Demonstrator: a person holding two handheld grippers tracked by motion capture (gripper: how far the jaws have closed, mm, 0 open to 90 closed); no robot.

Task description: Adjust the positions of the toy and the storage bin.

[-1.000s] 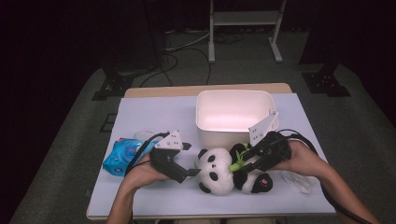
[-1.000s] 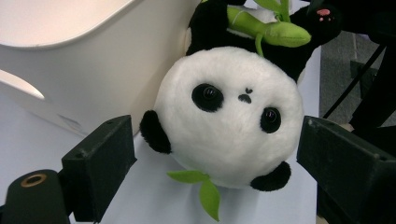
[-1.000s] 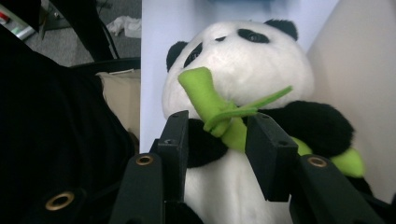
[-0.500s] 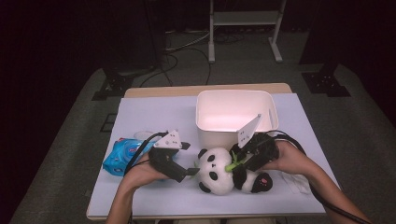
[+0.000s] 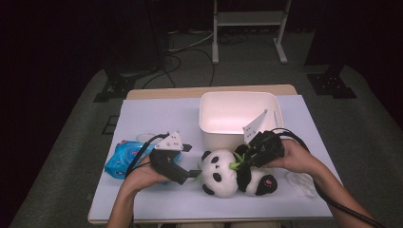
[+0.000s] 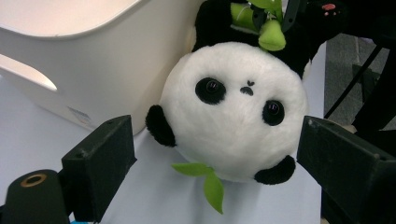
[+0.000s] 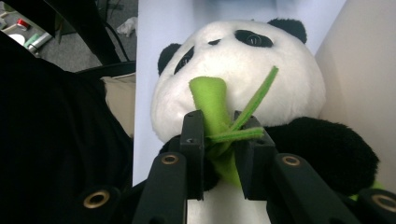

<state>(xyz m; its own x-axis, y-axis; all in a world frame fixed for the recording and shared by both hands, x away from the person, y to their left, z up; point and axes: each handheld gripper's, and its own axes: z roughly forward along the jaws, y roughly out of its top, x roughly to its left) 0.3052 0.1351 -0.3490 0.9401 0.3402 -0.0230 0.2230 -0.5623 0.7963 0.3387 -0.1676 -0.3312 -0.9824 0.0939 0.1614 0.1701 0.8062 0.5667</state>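
Clamping the green bamboo stalk of the toy panda, the right gripper has just been closing; the left gripper is released, its 2 jaws flanking the panda's head near the white tub.

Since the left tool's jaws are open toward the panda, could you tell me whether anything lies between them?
Nothing visible does: the left tool faces the panda over bare table, its jaws wide on either side of the head.

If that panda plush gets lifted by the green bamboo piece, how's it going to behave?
The panda plush looks soft and light, so it would probably dangle and swing. The right tongs, which have just been closing, pinch only its felt bamboo, which looks floppy and may bend or stretch. Its round head might roll if pushed.
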